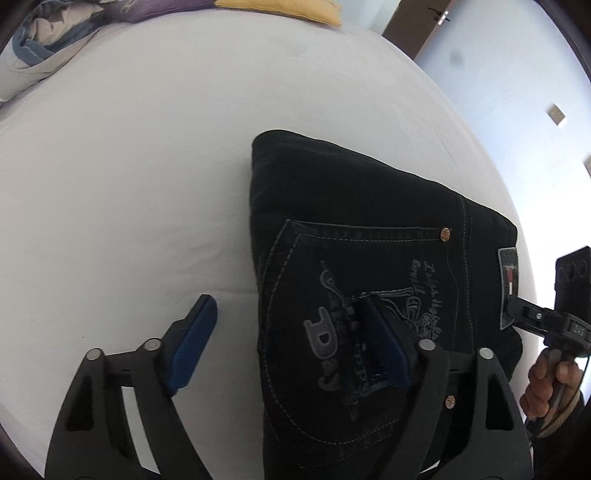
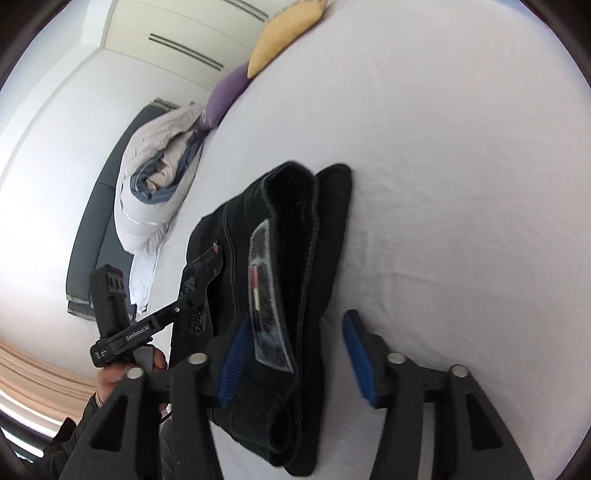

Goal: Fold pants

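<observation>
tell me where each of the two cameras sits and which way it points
Left wrist: rides the left gripper, looking along its open blue fingers at the folded pants on the white bed; the right hand shows at the edge.
Right wrist: rides the right gripper, open around the pants' waistband, facing the pillows; the left hand shows.
Shared: pants, bed, pillows, each other's gripper.

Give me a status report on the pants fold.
Left gripper open, right gripper open, neither gripping. Pants lie folded in a compact stack on the bed sheet. Nothing in the way.
</observation>
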Tool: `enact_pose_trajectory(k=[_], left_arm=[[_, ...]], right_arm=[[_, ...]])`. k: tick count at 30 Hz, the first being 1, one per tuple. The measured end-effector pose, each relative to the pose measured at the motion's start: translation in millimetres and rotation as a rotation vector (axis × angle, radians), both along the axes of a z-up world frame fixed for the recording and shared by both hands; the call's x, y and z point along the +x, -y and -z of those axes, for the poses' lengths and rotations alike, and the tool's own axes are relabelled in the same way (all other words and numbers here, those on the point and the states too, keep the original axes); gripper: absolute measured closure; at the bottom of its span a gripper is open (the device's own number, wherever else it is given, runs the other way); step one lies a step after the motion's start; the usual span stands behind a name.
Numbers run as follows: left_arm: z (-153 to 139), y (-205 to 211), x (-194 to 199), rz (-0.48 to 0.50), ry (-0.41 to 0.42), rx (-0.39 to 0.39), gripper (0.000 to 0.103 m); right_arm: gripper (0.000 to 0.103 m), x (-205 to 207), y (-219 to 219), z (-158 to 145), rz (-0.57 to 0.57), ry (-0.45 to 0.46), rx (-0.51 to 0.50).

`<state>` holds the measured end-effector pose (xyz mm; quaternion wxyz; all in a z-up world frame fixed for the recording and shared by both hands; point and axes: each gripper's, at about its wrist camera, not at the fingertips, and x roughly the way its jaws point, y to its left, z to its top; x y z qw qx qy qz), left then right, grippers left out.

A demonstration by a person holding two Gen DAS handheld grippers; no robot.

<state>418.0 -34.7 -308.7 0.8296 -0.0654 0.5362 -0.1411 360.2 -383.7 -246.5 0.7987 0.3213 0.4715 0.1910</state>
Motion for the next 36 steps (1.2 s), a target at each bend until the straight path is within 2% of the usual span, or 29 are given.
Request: enact_pose_trajectory(k=[2,3,4,7,8,9,10,12,14,15,16,18,19,22,25,27,29,32,34,36], left_arm=[[-9.0,-2.8,-12.3,-0.017,0.038,0.016,0.02],[-20.6,-3.4,-23.4,-0.031,0.091,0.041,0.02],[-32.6,-3.4,-35.3,-0.046,0.146,0.063,0.02],[-79.0,6.9,-84.5,-0.08,0.367,0.148,0.018],[-91.7,11.3,-99.7,-0.087,0.427,0.179,0.015],[-108.1,16.3,-122.4,-0.098,0.512,0.221,0.004],[-123.0,18.6,-145.0,-0.105,0.588,0.256,0.0],[-151.4,26.1,-193.5,-0.122,0.741,0.334,0.0],[-175.9,35.1,-233.4,-0.131,0.835,0.398,0.0],[-189.9,41.9,-240.2,-0.151,0.879,0.405,0.0],[-214.0,29.7,-220.9,-0.175,0.903,0.383,0.0],[-241.9,23.7,-255.2,-0.192,0.941,0.284,0.0],[-254.5,37.8,-252.5,-0.192,0.958,0.256,0.0],[-289.2,35.7,-277.3,-0.16,0.94,0.28,0.0],[-312.1,33.4,-290.3,-0.142,0.88,0.331,0.0],[-317.3,32.6,-293.1,-0.104,0.816,0.277,0.0],[-310.9,29.8,-285.9,-0.09,0.742,0.219,0.0],[-294.1,36.6,-283.2,-0.067,0.637,0.241,0.0],[-281.5,37.5,-281.8,-0.063,0.589,0.217,0.0],[-262.6,37.5,-273.8,-0.066,0.53,0.183,0.0]], right_arm=[[0.028,-18.4,7.9,-11.6,0.057,0.028,-0.019],[0.023,-28.9,10.1,-19.7,0.085,0.047,-0.039],[0.022,-37.0,9.3,-27.2,0.102,0.065,-0.063],[0.02,-64.9,0.1,-60.6,0.14,0.145,-0.197],[0.016,-74.5,-1.8,-72.2,0.154,0.176,-0.238],[0.012,-84.4,-3.2,-85.8,0.17,0.211,-0.274],[0.009,-94.9,-8.2,-101.0,0.193,0.252,-0.316],[0.0,-119.8,-21.2,-132.4,0.251,0.349,-0.419],[0.0,-143.9,-30.7,-160.2,0.288,0.446,-0.507],[0.0,-155.6,-36.5,-172.6,0.296,0.49,-0.546],[0.0,-167.7,-42.4,-184.7,0.304,0.536,-0.585],[0.0,-192.4,-52.7,-207.3,0.316,0.621,-0.665],[0.0,-197.3,-59.1,-216.8,0.318,0.648,-0.697],[0.0,-222.4,-65.1,-243.1,0.322,0.685,-0.728],[0.0,-240.1,-63.9,-263.9,0.345,0.649,-0.639],[0.0,-251.5,-60.8,-272.1,0.357,0.615,-0.567],[0.0,-260.4,-58.0,-274.7,0.367,0.56,-0.497],[0.0,-264.4,-61.4,-267.8,0.34,0.486,-0.438],[0.0,-264.2,-69.8,-259.4,0.303,0.46,-0.452],[0.0,-260.1,-79.4,-246.6,0.285,0.418,-0.514]])
